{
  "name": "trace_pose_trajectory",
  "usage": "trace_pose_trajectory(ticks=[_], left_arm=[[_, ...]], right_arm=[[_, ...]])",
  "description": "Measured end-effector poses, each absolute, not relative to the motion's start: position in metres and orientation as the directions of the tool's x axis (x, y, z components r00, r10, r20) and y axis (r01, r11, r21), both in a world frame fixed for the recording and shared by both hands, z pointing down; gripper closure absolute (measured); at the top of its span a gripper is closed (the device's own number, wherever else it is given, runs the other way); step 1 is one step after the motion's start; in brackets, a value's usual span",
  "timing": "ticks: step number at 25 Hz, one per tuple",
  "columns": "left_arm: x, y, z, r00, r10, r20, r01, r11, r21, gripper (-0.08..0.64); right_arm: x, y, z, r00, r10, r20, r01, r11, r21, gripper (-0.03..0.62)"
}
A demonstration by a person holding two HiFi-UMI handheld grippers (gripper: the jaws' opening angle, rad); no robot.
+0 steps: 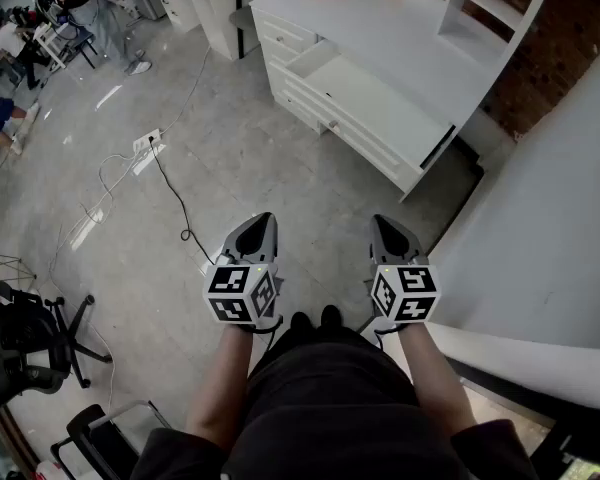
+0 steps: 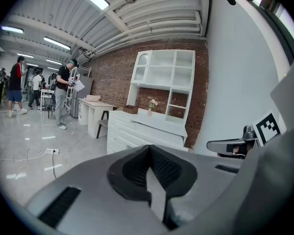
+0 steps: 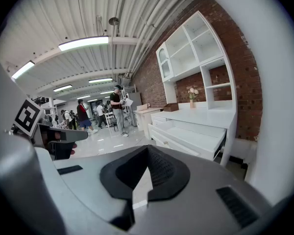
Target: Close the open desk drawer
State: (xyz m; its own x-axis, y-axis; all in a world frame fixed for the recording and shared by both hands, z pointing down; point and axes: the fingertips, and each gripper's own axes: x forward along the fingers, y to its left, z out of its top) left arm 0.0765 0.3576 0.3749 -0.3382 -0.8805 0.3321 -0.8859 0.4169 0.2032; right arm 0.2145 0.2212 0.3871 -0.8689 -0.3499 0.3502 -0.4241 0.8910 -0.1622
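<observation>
Here the pulled-out white desk drawer (image 1: 375,108) lies well ahead. The left gripper (image 1: 264,218) and right gripper (image 1: 383,221) sit closed, empty.

floor (image 1: 270,158) to drawer (image 1: 375,103) — open | cable (image 1: 172,190) left | wall (image 1: 550,238) right, seemingly close

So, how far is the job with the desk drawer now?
Nothing looks done yet: the drawer stands pulled out of the white desk. Nothing is in hand either: the left claw and the right claw are both shut, empty, and hang over the floor apart from the desk. Left: approach and push the drawer fully in.
</observation>
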Motion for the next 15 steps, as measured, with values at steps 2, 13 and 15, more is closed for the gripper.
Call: trace_pose_trajectory(ticks=[2, 13, 15], left_arm=[[0.077, 0.355, 0.377, -0.336, -0.88, 0.336, -0.887, 0.416, 0.203, 0.549], [0.073, 0.338, 0.386, -0.343, -0.867, 0.36, -0.877, 0.433, 0.208, 0.551], [0.073, 0.334, 0.387, -0.353, -0.862, 0.363, -0.871, 0.445, 0.209, 0.551]], right_arm=[[0.214, 0.219, 0.388, -0.871, -0.346, 0.349, -0.42, 0.892, -0.164, 0.588], [0.209, 0.195, 0.397, -0.872, -0.349, 0.344, -0.44, 0.867, -0.235, 0.588], [0.209, 0.189, 0.398, -0.873, -0.347, 0.343, -0.438, 0.867, -0.239, 0.588]])
